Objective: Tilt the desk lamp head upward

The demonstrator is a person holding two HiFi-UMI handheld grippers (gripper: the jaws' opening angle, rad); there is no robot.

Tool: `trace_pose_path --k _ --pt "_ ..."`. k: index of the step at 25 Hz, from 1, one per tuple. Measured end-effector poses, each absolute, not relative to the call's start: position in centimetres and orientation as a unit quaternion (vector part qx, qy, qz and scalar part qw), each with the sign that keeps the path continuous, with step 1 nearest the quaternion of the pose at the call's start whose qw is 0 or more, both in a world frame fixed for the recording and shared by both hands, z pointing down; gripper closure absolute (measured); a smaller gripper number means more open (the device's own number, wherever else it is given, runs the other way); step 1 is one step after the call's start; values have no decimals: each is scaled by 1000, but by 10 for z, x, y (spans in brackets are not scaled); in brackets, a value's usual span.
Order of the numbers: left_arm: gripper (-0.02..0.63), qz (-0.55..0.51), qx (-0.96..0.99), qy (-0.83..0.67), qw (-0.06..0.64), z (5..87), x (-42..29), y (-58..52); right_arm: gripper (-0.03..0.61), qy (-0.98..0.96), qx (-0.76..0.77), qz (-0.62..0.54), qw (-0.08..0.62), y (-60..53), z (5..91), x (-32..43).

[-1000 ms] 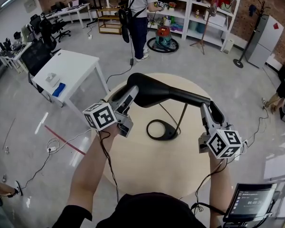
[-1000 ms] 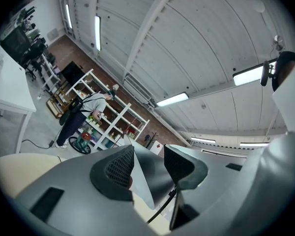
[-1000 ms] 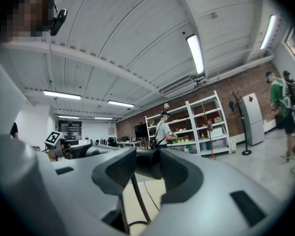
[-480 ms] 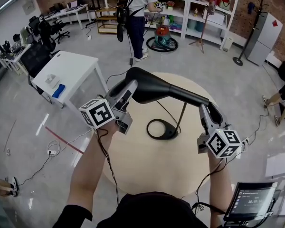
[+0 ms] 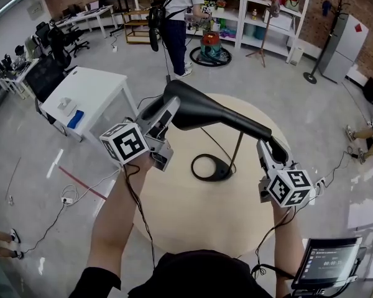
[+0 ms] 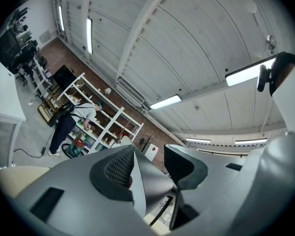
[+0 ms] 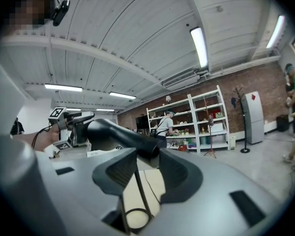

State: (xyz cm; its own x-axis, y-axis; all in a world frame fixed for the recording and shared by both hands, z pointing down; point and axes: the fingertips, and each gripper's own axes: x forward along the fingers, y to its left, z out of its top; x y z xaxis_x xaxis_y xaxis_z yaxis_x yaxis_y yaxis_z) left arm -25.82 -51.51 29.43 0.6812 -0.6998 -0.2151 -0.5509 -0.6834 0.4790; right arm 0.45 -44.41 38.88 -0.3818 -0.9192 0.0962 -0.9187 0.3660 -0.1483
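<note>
Desk lamp is standing mid-frame on the round tabletop [image 5: 193,228], with its lamp head [image 5: 193,107] reaching toward the upper left, well above the ring-shaped lamp base [image 5: 212,168]. Left claw [image 5: 163,124] is clenching the tapered tip of the lamp head. Right claw [image 5: 265,151] is clamping the rear end of the same bar at centre right, above the thin stem [image 5: 237,148]. Risks, as judged: the smooth, tapering shell is offering little purchase, so the left claw may slip off on a fast lift. If the 2 claws pull unevenly, the light base may lift or skate, or the stem's hinge may take a twist instead of a clean tilt.
</note>
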Motion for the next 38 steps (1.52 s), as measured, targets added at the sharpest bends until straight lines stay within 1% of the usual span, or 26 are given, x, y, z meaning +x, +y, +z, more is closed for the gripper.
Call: trace_pose_path --k 1,5,7,12,14,15,25,38 --pt "413 -196 896 -348 193 295 -258 -515 431 829 -552 -87 2 -443 387 5" --pt "411 -198 895 -347 197 294 -255 -516 431 834 -543 -80 65 -447 360 20" --pt "411 -197 895 -347 197 293 -253 -517 431 837 -539 -73 63 -456 349 27" --pt "413 -198 895 -347 199 291 -253 -516 433 856 -507 -92 31 -470 348 25" --pt "412 -197 895 -347 198 292 -251 -516 522 863 -493 -107 33 -469 355 22" --pt "411 -196 895 -347 198 292 -250 -516 545 864 -490 -112 39 -469 356 22" --pt "411 -195 901 -345 178 274 -247 -514 546 862 -489 -121 55 -467 363 18" --pt "412 -140 917 -358 103 246 -232 -510 560 862 -486 -133 59 -466 371 12"
